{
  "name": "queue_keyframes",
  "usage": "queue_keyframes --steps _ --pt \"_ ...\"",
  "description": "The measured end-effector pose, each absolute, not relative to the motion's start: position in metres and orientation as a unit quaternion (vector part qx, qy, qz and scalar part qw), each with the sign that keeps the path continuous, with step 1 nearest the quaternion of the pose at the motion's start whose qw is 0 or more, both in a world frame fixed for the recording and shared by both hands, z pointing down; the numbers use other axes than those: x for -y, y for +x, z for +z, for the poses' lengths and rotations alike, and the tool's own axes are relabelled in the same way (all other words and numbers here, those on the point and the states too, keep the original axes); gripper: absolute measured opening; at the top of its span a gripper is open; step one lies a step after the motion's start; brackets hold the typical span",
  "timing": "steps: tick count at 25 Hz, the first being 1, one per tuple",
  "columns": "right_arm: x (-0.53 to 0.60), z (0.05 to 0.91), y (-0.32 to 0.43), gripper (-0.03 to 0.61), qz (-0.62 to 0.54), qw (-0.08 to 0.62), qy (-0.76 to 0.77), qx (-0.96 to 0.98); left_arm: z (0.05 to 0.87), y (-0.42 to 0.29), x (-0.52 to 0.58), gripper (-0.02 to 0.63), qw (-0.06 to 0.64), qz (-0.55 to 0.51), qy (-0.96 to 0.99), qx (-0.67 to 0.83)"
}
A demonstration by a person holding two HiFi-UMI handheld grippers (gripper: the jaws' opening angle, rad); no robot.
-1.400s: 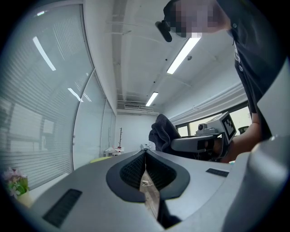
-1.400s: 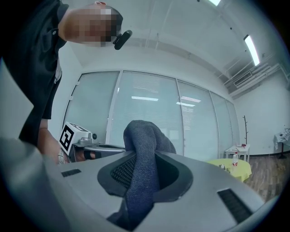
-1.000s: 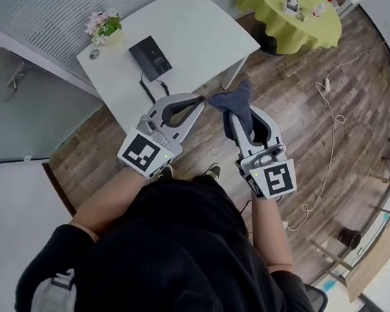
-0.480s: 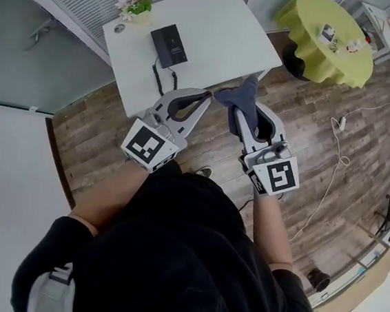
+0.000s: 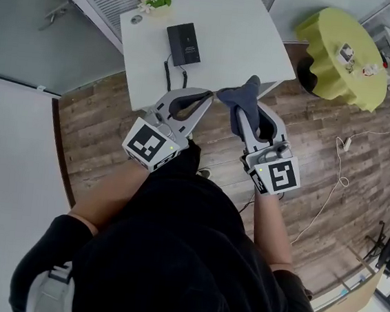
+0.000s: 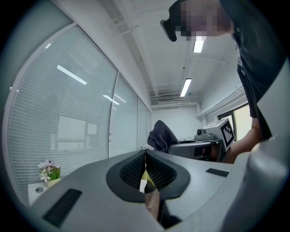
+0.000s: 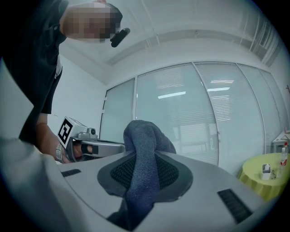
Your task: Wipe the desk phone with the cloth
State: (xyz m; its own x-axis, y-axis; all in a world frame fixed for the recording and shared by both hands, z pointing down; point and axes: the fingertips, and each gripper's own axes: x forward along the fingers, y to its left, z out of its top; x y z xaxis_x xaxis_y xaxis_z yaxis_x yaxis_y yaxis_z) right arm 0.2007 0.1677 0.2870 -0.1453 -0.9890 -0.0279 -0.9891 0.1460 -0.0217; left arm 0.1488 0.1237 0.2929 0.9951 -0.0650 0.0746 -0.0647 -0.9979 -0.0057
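Head view, right gripper [image 5: 239,115] clamping cloth [image 5: 243,94], left gripper [image 5: 207,96] closed (empty), desk phone [image 5: 184,43] on table [image 5: 229,24]

Head view: bright, even indoor light spreading; white table [image 5: 229,31] at 12 o'clock bordering on washout, dark clothing [image 5: 171,253] at 6 o'clock losing detail. Left gripper view: ceiling strip lights [image 6: 186,87] glaring at 1 o'clock, reflections streaking glass wall [image 6: 72,81] at 10 o'clock. Both gripper views bowing straight lines, black vignette ringing edges. Left tongs [image 6: 145,153] blurring close to lens; cloth [image 7: 144,136] weave in right tongs [image 7: 141,156] reading sharp.
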Motion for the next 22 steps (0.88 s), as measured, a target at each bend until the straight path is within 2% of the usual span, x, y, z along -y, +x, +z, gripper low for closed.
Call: queue_keyframes --steps 22 --pt "-0.003 0.296 0.232 0.101 -0.008 -0.023 -0.623 -0.782 0.306 0.181 0.038 0.011 -0.012 -0.020 -0.997 -0.069"
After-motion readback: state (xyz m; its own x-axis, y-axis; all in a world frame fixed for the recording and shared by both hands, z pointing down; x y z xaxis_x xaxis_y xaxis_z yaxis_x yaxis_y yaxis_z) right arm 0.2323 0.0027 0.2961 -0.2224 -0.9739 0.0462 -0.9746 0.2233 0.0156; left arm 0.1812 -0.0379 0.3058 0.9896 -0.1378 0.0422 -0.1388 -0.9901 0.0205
